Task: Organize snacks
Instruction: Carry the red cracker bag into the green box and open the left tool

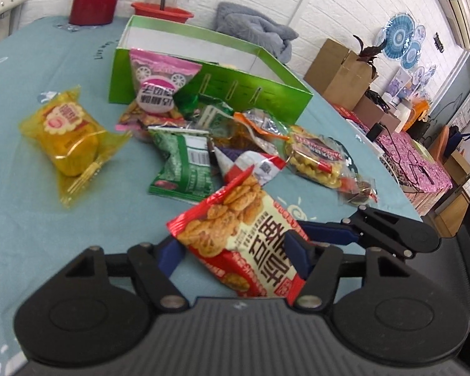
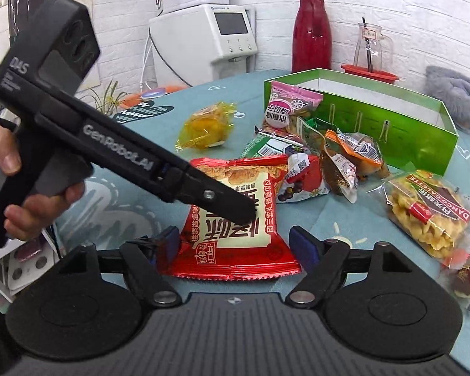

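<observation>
- The left gripper (image 1: pixel 235 250) held the red cracker packet (image 1: pixel 244 235) at lower centre — pads pinching its sides, long axis pointing toward the green box (image 1: pixel 222 84) above.
- The right gripper (image 2: pixel 238 244) stood wide, packet between its fingers.

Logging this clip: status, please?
Left gripper shut on red cracker packet. Right gripper open, straddling same packet. Green box beyond snack pile, path cluttered.
</observation>
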The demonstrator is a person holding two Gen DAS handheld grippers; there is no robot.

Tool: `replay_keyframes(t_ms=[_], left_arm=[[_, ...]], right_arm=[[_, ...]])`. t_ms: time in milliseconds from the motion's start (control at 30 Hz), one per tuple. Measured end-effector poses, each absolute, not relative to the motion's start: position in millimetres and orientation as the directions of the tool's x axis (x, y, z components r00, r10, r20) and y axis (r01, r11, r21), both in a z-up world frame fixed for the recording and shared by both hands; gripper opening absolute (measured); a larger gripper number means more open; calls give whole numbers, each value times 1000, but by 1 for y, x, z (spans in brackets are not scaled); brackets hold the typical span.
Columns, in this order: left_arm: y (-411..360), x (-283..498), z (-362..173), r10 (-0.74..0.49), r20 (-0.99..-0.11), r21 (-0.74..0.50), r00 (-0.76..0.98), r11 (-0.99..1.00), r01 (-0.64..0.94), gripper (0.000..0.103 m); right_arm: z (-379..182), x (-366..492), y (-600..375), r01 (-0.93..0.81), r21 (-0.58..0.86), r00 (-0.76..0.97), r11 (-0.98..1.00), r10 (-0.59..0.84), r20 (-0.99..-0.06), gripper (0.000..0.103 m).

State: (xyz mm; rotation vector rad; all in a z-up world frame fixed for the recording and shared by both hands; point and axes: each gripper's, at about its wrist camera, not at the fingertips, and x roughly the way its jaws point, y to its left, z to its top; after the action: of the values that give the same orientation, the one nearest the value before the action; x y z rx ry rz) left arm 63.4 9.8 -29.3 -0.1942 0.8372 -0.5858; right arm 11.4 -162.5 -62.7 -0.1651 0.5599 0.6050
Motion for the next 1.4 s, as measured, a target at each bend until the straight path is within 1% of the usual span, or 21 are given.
replay_keyframes(t_ms=[33,67,100,133,200,233,267,300,333,400,467,700,800,900,1033,1133,1333,1367,1400], left_arm=[[12,63,-30,-557,-644,-388,524,828,404,66],[13,64,-30,-558,-643,-393,525,828,400,63],[14,65,-30,-565,-638,-403,523,824,398,47],[15,66,-30,-572,-629,-420,526,820,388,45],[17,67,-27,-590,-614,-444,524,807,389,32],[15,66,-24,-590,-611,-443,528,807,390,30],[12,64,-19,-589,-604,-428,537,808,405,29],[9,62,-13,-589,-597,-411,545,808,423,27],[7,60,-9,-589,-589,-397,553,807,436,26],[3,59,3,-587,-567,-373,579,809,455,25],[3,63,14,-595,-537,-370,598,803,467,25],[-4,93,59,-607,-421,-348,674,794,499,25],[-12,114,74,-591,-381,-325,711,805,496,25],[-18,138,82,-568,-362,-303,739,822,483,25],[-23,171,86,-535,-361,-287,764,843,455,25],[-25,200,81,-511,-375,-277,774,858,432,25],[-19,249,63,-484,-432,-332,761,870,365,25],[-18,254,60,-479,-442,-336,758,872,356,25],[-16,259,57,-473,-453,-339,756,875,344,25]], right_arm=[[-64,12,-161,-579,5,682,815,488,-545,103],[-65,13,-160,-581,7,681,814,491,-543,103],[-66,16,-160,-581,22,676,814,498,-543,103],[-66,19,-160,-574,40,671,818,498,-550,103],[-62,20,-161,-586,51,661,809,513,-547,102],[-59,19,-160,-590,42,662,806,513,-547,81],[-55,18,-159,-578,15,680,816,491,-545,75],[-52,17,-160,-568,-4,697,823,478,-535,59],[-48,19,-162,-553,-14,712,833,464,-528,54],[-39,24,-171,-543,17,718,840,474,-510,52],[-29,29,-175,-538,15,733,843,477,-485,50],[13,52,-185,-507,-60,811,860,453,-370,47],[28,74,-189,-487,-47,834,872,448,-324,47],[36,99,-193,-467,-18,847,884,442,-296,47],[39,132,-195,-449,42,850,892,441,-288,47],[37,158,-191,-431,63,851,900,429,-303,47],[21,203,-187,-410,145,831,900,435,-348,47],[19,208,-185,-412,137,828,901,433,-357,48],[17,212,-183,-416,127,824,900,433,-366,52]])
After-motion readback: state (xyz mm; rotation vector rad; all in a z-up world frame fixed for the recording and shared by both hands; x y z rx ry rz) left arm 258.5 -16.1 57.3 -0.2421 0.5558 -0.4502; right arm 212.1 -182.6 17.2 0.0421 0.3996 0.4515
